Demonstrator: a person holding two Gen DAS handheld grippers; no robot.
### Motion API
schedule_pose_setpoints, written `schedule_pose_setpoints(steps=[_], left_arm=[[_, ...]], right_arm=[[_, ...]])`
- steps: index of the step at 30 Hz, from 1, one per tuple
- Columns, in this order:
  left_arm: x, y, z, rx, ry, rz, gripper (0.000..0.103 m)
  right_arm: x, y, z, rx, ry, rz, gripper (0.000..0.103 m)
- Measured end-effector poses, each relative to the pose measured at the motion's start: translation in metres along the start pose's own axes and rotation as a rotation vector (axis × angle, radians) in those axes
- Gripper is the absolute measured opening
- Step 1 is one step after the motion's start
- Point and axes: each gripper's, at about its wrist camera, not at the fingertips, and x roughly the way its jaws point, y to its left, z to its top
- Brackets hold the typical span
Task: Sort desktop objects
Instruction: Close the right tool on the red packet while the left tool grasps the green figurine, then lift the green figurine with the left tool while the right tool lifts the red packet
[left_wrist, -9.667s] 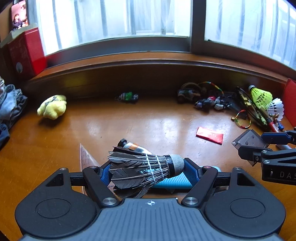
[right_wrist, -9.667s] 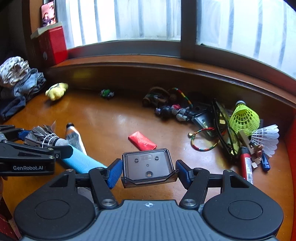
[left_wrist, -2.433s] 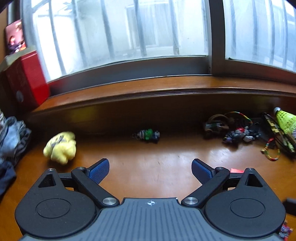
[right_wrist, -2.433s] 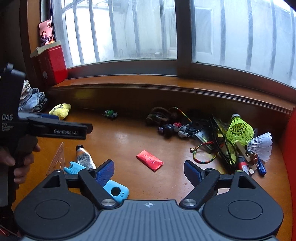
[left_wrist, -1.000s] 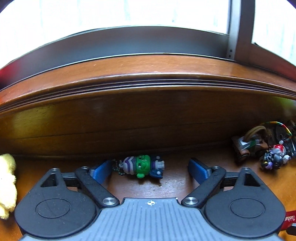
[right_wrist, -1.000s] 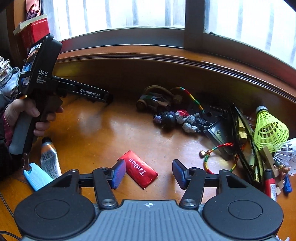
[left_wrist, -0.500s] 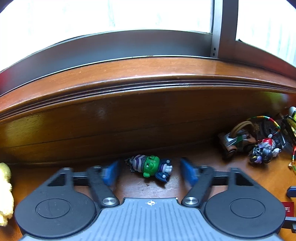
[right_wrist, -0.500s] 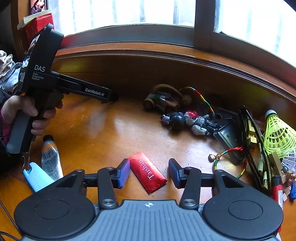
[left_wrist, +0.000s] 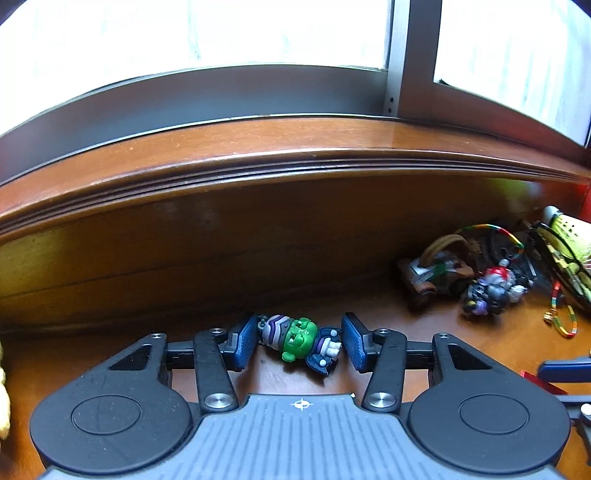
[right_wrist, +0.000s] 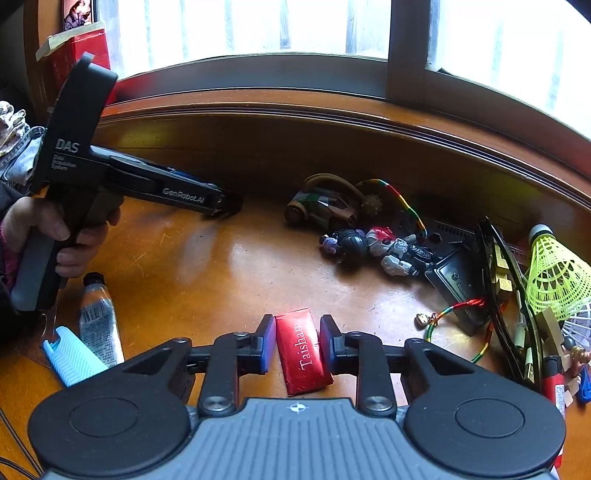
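Left claw (left_wrist: 300, 341) nearly pinching green figure (left_wrist: 297, 338); right claw (right_wrist: 297, 341) clamped on red packet (right_wrist: 303, 350). Next: lift, carry to groups.

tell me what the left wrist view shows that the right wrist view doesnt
Only the left wrist view shows the green figure lying between the left gripper's pads. Only the right wrist view shows the red packet between the right gripper's pads, the tube, the blue comb and the person's hand. Both show the toy car and yellow shuttlecock.
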Motion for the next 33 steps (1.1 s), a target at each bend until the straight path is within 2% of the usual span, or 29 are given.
schedule_pose_setpoints(steps=[1,2,3,4,11,15,19,21,25,26,27,33], left_arm=[[-0.013,0.0,-0.006,-0.011,0.004,-0.015,0.05],[-0.023,-0.001,-0.011,-0.02,0.006,-0.026,0.05],[-0.028,-0.003,-0.013,-0.028,0.008,-0.034,0.05],[-0.034,-0.004,-0.015,-0.036,0.009,-0.043,0.05],[-0.051,-0.026,-0.036,-0.027,0.051,-0.026,0.05],[-0.049,-0.031,-0.034,-0.02,0.055,-0.022,0.05],[-0.051,-0.03,-0.036,-0.022,0.062,-0.024,0.05],[-0.059,-0.029,-0.042,-0.015,0.062,-0.023,0.05],[-0.053,-0.037,-0.041,0.012,0.058,-0.014,0.05],[-0.052,-0.039,-0.041,0.019,0.057,-0.012,0.05],[-0.052,-0.04,-0.041,0.021,0.056,-0.013,0.05],[-0.057,-0.041,-0.04,-0.019,0.048,-0.039,0.05]], right_arm=[[-0.001,0.0,0.0,0.007,-0.002,-0.003,0.024],[-0.003,-0.002,0.0,0.023,-0.016,-0.006,0.008],[-0.005,-0.004,0.0,0.042,-0.022,-0.006,0.001],[-0.006,-0.006,0.001,0.06,-0.024,-0.007,0.001],[-0.011,-0.006,-0.006,0.065,-0.015,-0.002,0.002],[-0.017,-0.002,-0.009,0.054,-0.021,0.012,0.021],[-0.016,0.003,-0.011,0.031,-0.01,0.012,0.026],[-0.014,0.004,-0.012,0.036,-0.001,0.014,0.036],[-0.009,0.006,-0.012,0.018,0.0,0.004,0.037],[-0.008,0.007,-0.011,0.009,-0.002,-0.001,0.035],[-0.007,0.008,-0.011,0.005,-0.003,-0.006,0.026],[-0.009,0.007,-0.011,0.022,-0.006,-0.011,0.026]])
